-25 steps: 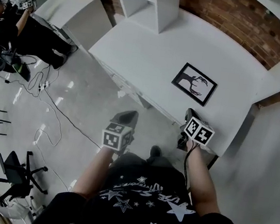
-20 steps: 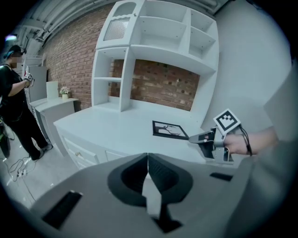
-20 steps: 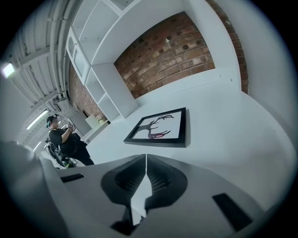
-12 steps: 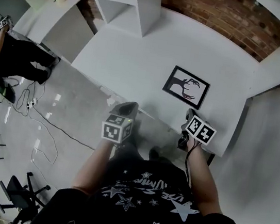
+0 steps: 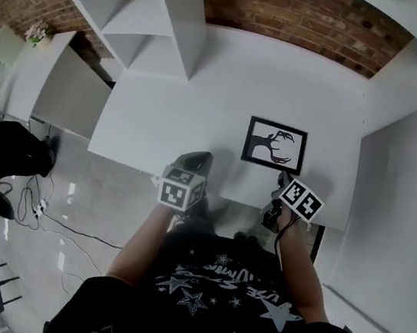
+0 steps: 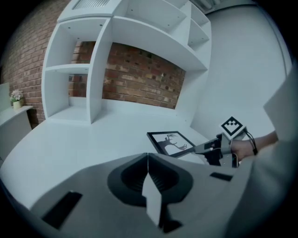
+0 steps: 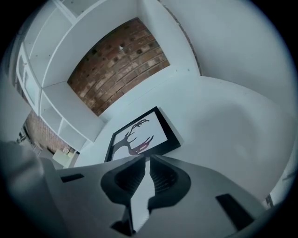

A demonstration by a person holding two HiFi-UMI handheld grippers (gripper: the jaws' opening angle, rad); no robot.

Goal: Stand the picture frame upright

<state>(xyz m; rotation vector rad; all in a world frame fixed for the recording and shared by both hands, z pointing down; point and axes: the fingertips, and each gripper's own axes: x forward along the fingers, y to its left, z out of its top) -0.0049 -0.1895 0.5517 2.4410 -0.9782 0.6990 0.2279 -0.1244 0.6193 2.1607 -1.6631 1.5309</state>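
1. The frame [image 5: 274,145] lies flat on the table [image 5: 169,117], picture side up, near the front edge and over to the right. It is not standing yet
2. The left gripper [image 5: 196,158] is squeezed closed and holds nothing. It hangs by the table's front edge, left of the frame and apart from it
3. The right gripper [image 5: 281,180] is closed too, with nothing in it. Its tip is just by the frame's near right corner. Whether it touches cannot be told
4. A second ago the table looked slanted and the frame sat off at an angle. Now the person faces the table straight on, and the frame looks square in front of them. Both grippers have come closer to it
5. So the walk-up looks about done, but the lifting has not begun. The jaws will likely have to open before they can take an edge and tip the frame up
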